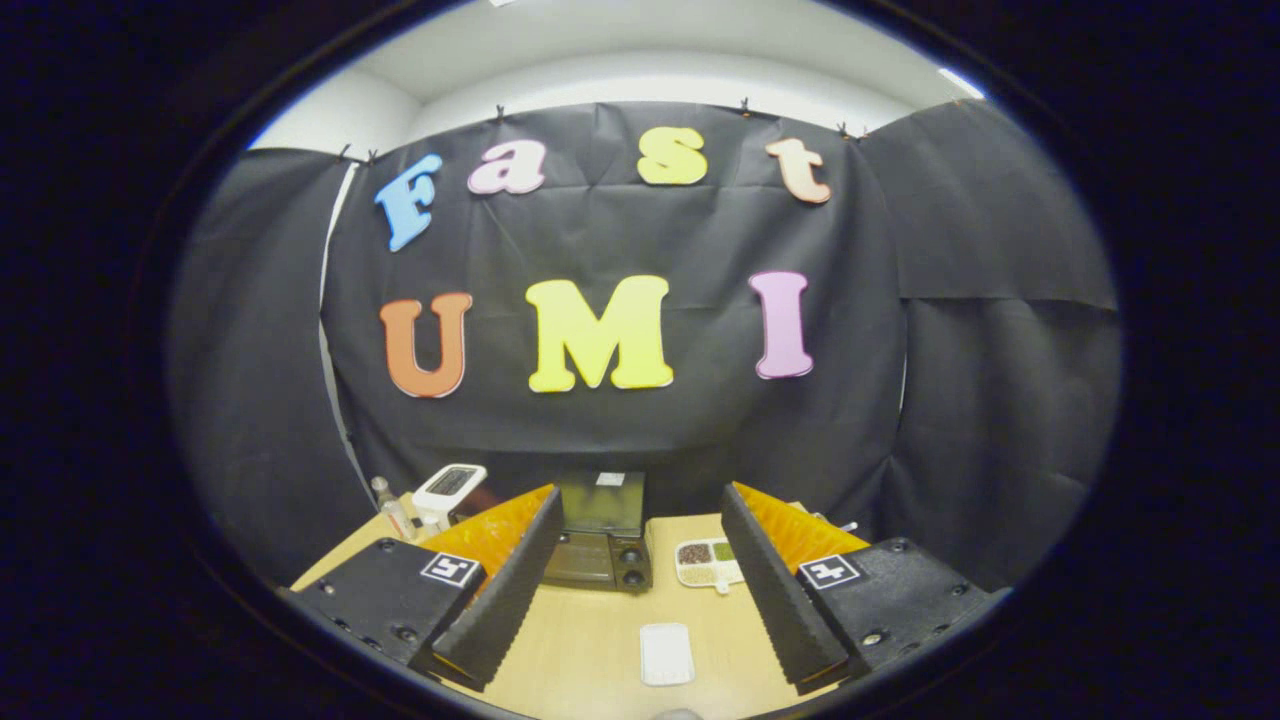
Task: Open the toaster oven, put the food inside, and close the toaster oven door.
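A small black toaster oven stands on the wooden table, beyond my fingers and slightly left of the gap between them; its door looks closed. A white tray with portions of brown and green food sits just right of the oven. A flat white rectangular plate lies on the table between my fingers, closer to me. My gripper is held high above the table, open wide, with nothing between its fingers.
A white device with a dark screen and a small clear bottle stand at the table's back left, left of the oven. Black cloth walls close in the table at the back and on both sides.
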`<state>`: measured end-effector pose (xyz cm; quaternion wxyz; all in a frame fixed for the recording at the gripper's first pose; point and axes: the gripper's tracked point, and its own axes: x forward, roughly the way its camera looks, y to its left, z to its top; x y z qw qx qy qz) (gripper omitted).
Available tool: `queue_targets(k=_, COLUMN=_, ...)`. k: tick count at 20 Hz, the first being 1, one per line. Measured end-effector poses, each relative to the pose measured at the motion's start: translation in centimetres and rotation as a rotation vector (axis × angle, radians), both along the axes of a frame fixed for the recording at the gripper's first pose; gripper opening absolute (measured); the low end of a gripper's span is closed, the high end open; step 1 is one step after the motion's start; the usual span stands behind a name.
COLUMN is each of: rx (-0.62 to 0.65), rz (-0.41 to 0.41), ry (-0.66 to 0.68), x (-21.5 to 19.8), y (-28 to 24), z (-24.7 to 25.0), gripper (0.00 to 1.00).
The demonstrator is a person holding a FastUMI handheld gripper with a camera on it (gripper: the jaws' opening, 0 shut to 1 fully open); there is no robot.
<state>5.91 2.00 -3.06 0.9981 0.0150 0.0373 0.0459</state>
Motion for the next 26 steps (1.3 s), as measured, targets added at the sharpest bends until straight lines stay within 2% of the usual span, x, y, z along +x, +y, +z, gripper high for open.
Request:
queue_targets(k=4, rx=0.012, rz=-0.036, ry=-0.08, x=-2.5, y=-5.4, z=1.2, gripper=1.0)
queue_targets(k=8, rx=0.002, rz=-0.029, ry=-0.082, x=-5.1, y=-8.2, z=0.3, gripper=0.99)
queue_targets(k=15, rx=0.028, rz=0.018, ry=-0.072, x=-5.9, y=-8.6, z=-1.2, gripper=0.99)
queue_targets(k=26, rx=0.025, rz=-0.006, ry=-0.067, x=-6.4, y=-8.9, z=-1.6, gripper=0.99)
